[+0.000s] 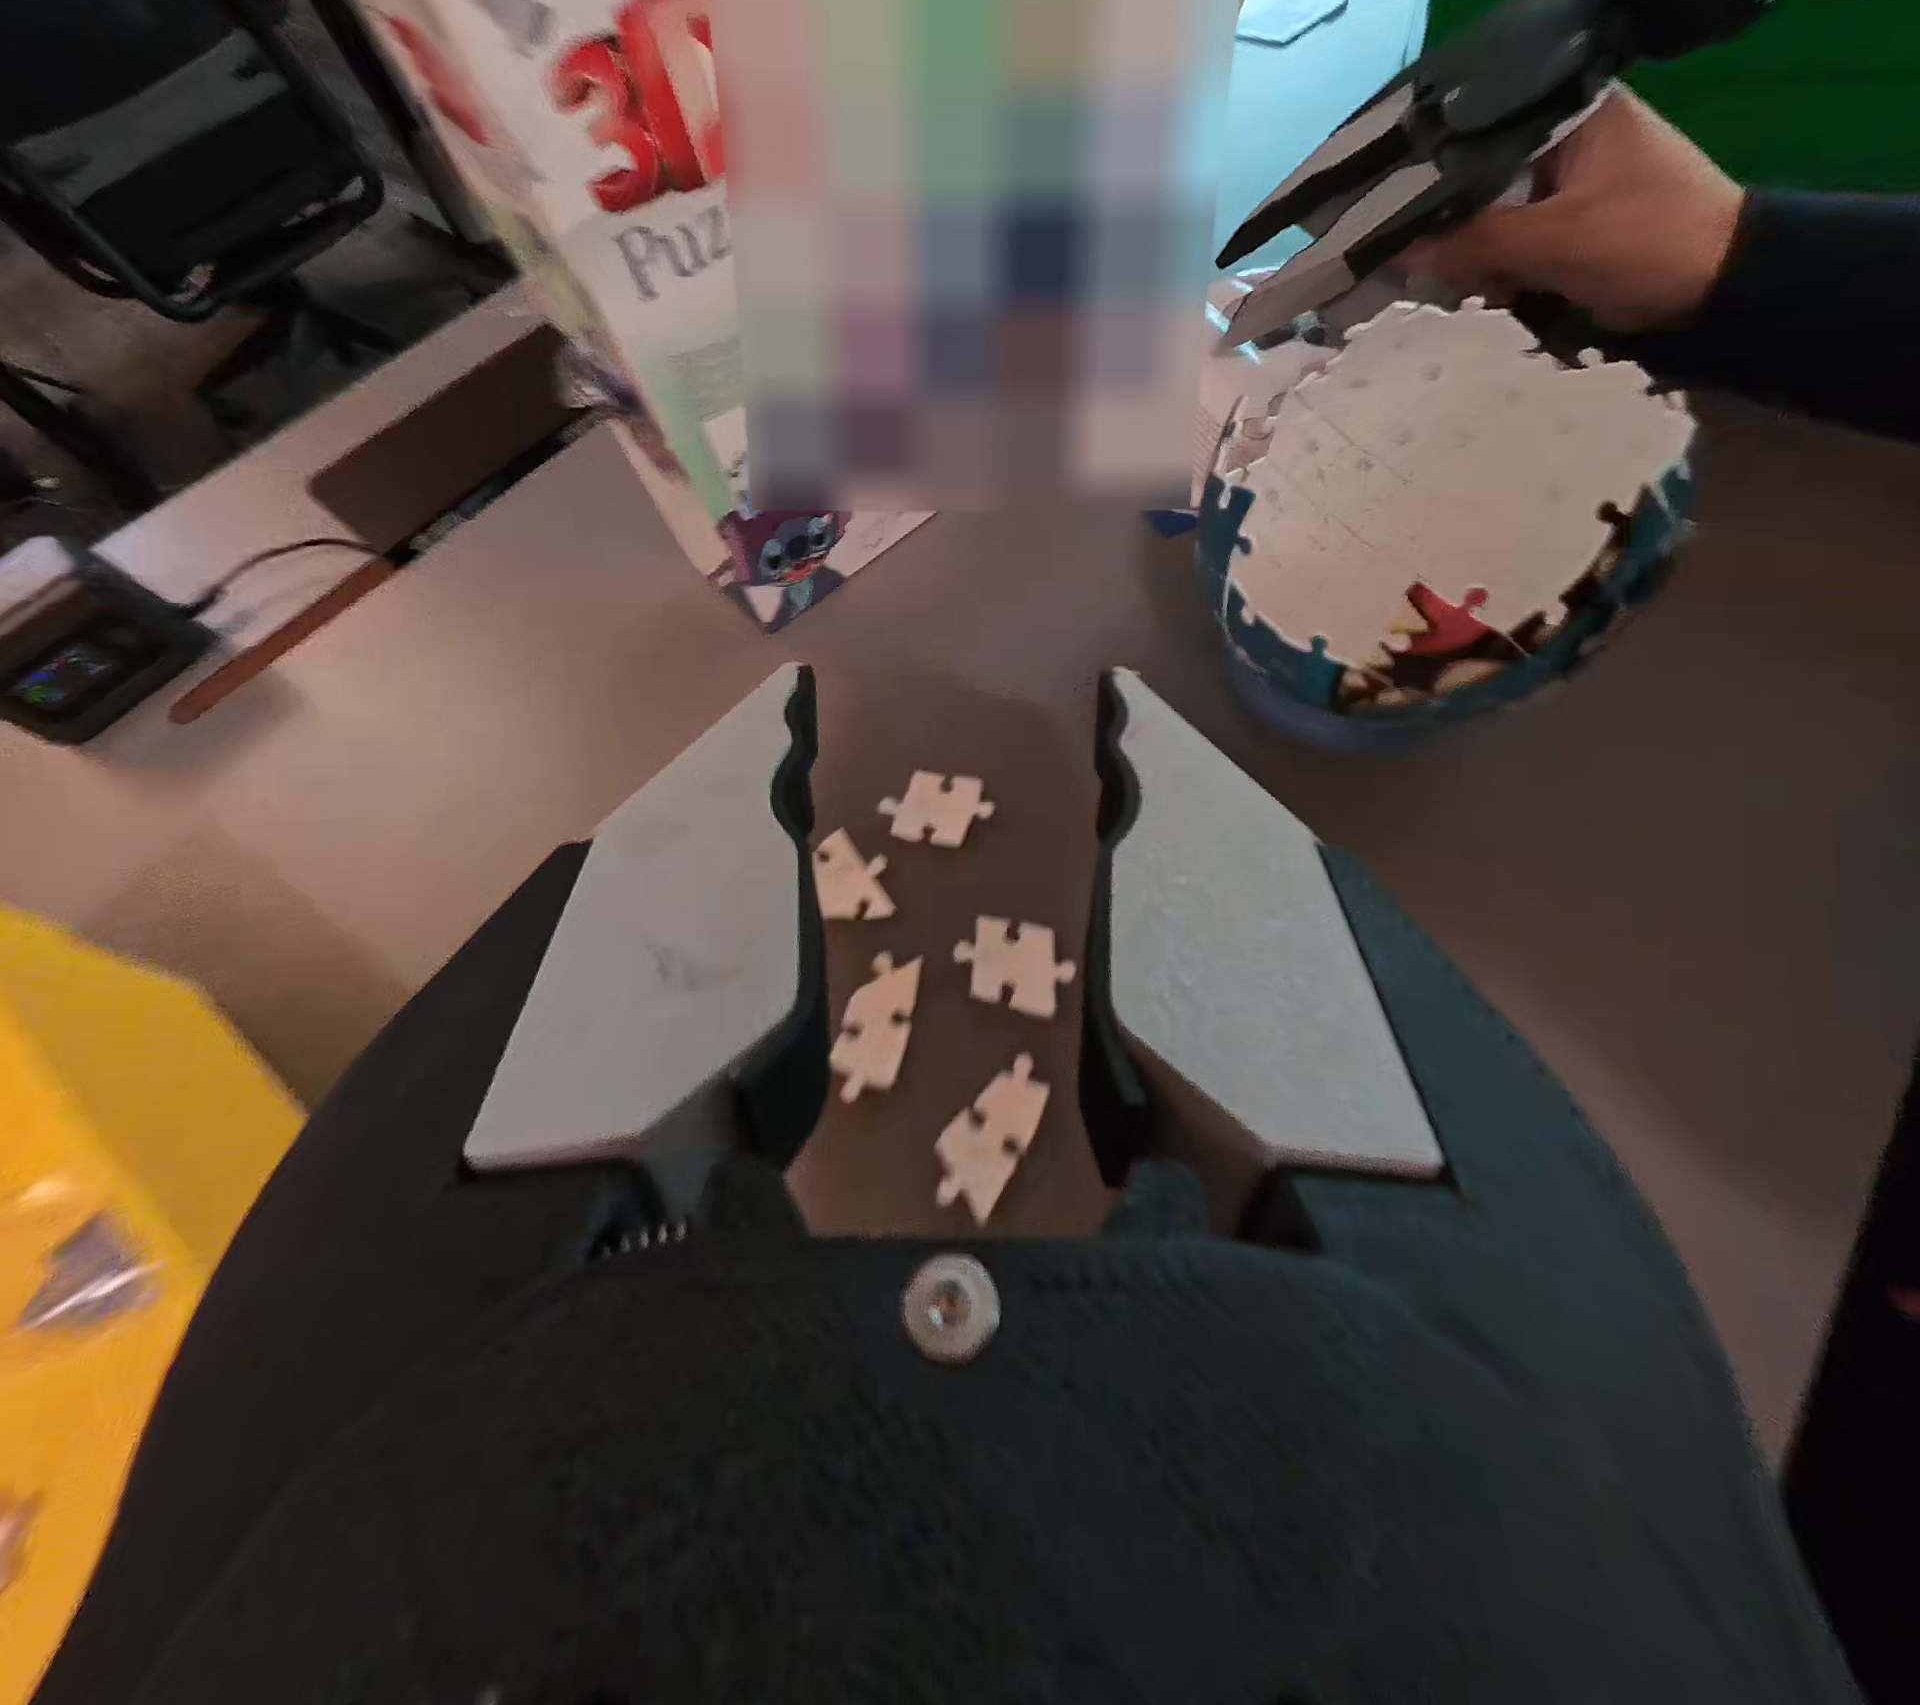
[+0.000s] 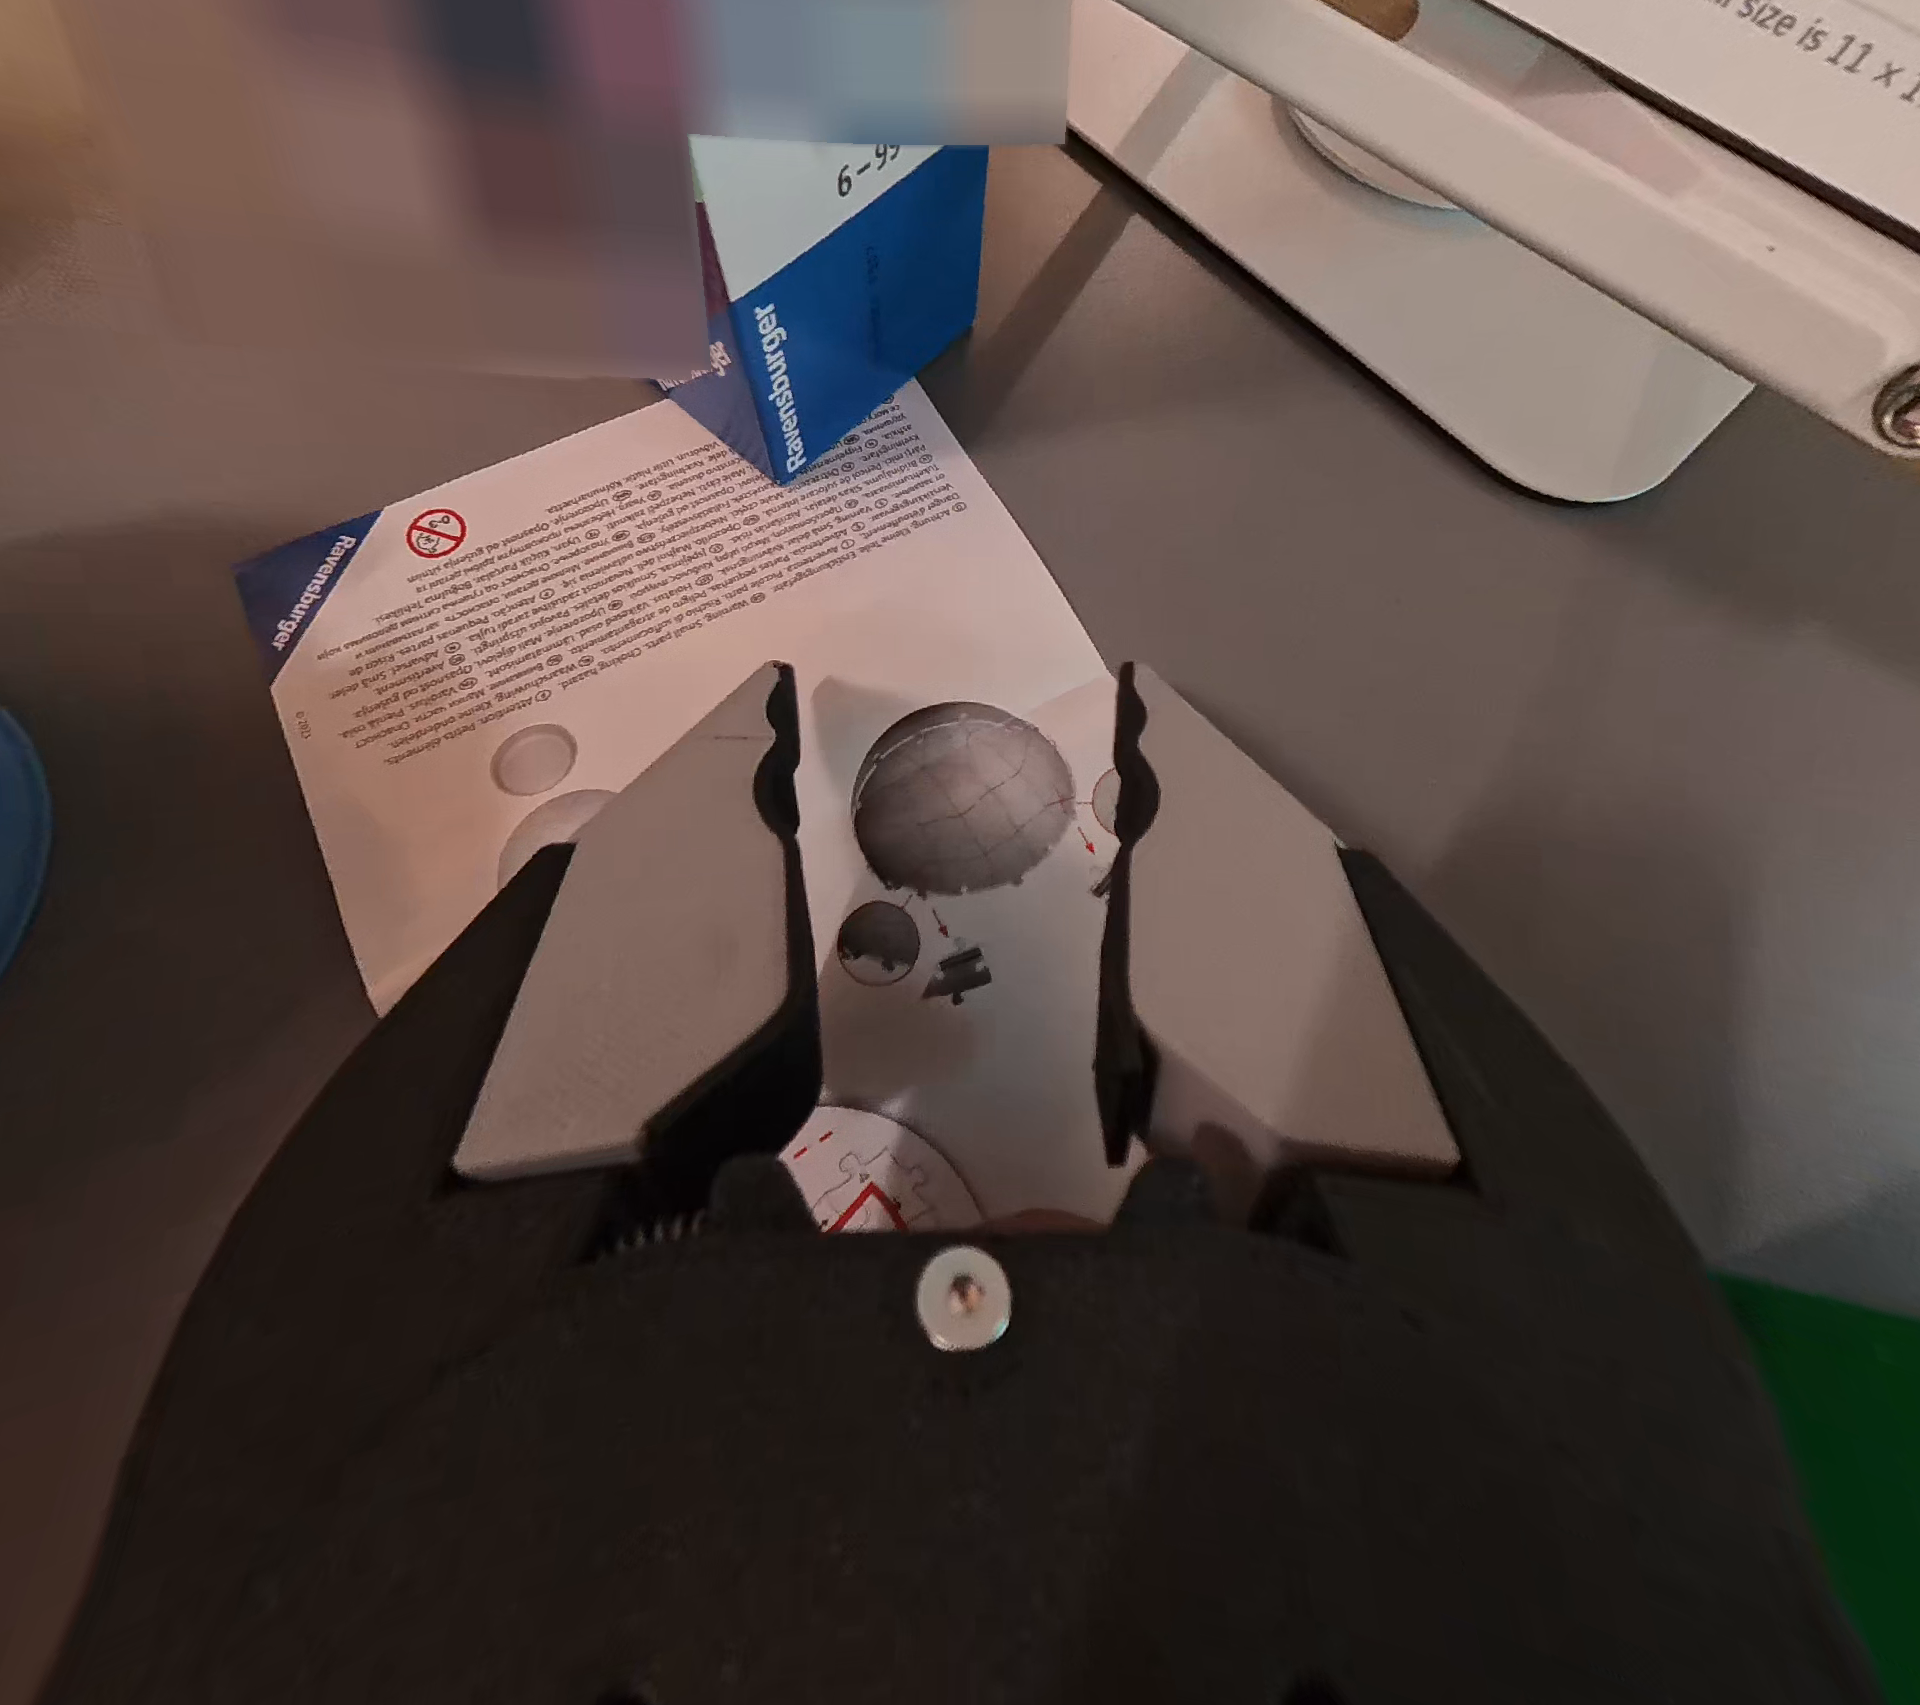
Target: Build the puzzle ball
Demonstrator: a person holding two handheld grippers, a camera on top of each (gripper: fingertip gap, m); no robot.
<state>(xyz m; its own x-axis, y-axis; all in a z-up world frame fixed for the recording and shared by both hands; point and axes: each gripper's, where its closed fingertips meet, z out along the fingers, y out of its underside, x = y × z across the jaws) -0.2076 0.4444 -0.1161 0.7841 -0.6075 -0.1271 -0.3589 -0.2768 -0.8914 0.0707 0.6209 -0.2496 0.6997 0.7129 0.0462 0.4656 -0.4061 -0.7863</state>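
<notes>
At the right of the dark table, resting open side up: the half-built puzzle ball, white inner faces showing, printed side outward, jagged rim still waiting for pieces; seated on what looks like a blue ring stand, presumably to stop it rolling; just this side of it, five loose puzzle pieces lying white side up, spread apart rather than heaped, likely so each can be pinched singly; directly above them, the left gripper, fingers spread wide and holding nothing, framing the pieces as if lining up a pick; over the ball's far rim, the right gripper, tilted down, jaws parted and empty in its own view, poised perhaps to steady the shell; beneath it there, the instruction sheet flat on the table, tucked under a corner of the puzzle box; box standing upright behind everything, clear of the work area.
</notes>
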